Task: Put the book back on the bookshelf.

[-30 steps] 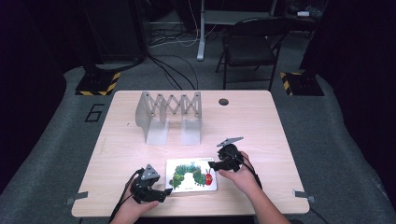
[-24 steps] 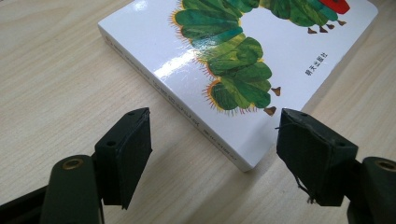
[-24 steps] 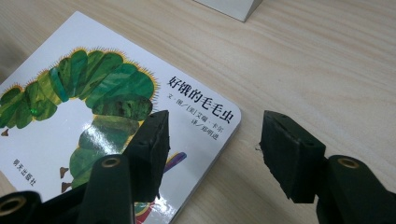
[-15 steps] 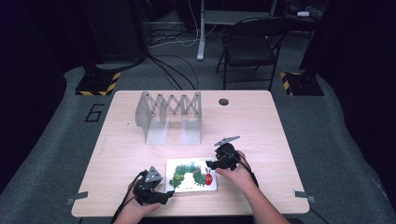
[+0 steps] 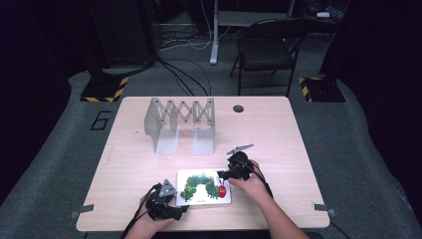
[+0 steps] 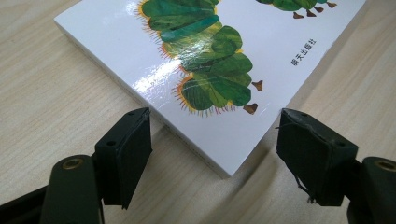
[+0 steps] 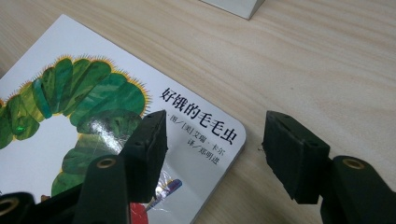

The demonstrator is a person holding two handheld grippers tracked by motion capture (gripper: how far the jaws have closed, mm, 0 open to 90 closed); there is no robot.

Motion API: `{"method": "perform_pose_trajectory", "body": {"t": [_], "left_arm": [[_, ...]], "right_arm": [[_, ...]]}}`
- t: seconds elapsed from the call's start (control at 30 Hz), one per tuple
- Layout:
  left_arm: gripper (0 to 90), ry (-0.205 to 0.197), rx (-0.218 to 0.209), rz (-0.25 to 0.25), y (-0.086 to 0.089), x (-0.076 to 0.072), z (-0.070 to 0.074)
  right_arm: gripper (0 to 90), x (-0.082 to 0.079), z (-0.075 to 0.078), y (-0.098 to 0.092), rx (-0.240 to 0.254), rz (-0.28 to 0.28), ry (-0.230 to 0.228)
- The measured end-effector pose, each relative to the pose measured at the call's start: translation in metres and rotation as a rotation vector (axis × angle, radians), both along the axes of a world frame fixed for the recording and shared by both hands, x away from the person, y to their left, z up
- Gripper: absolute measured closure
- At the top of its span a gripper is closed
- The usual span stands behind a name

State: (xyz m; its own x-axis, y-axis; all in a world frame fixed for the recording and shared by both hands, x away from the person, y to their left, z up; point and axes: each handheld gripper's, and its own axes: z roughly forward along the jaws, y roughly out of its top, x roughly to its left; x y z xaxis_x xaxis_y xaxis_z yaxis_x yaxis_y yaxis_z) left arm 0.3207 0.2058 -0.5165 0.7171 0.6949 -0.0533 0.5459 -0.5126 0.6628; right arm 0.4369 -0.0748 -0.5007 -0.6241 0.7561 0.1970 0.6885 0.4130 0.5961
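A grey folding rack (image 5: 180,124) is set on the table (image 5: 278,134) behind the book (image 5: 204,186), well apart from it, with a small dark hole (image 5: 238,108) in the tabletop farther back. A black chair (image 5: 266,50) and floor cables are seen beyond the table.

The book, white with a green caterpillar on its cover, is laid flat near the table's front edge.

The left claw (image 6: 212,154) is held low at the book's near-left corner, its jaws spread apart with that corner between them, untouched. The left hand (image 5: 149,224) is placed in front of the book.

The right claw (image 7: 212,149) is held at the book's right corner, jaws apart; one jaw is seen over the cover, the other beside the book over bare wood. The right hand (image 5: 251,184) is kept just right of the book.
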Motion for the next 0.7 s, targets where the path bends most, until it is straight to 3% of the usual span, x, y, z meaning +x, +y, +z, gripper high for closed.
{"method": "perform_pose_trajectory", "body": {"t": [0.33,0.7], "left_arm": [[25.1,-0.004,0.014,-0.001,-0.0019,-0.0008,-0.0005],[23.2,-0.035,0.048,-0.012,-0.0051,-0.0014,-0.0020]], "right_arm": [[38.9,0.0021,-0.0037,0.0014,0.005,0.022,0.002],[38.7,0.0019,-0.0059,0.0032,0.033,0.026,0.021]]}}
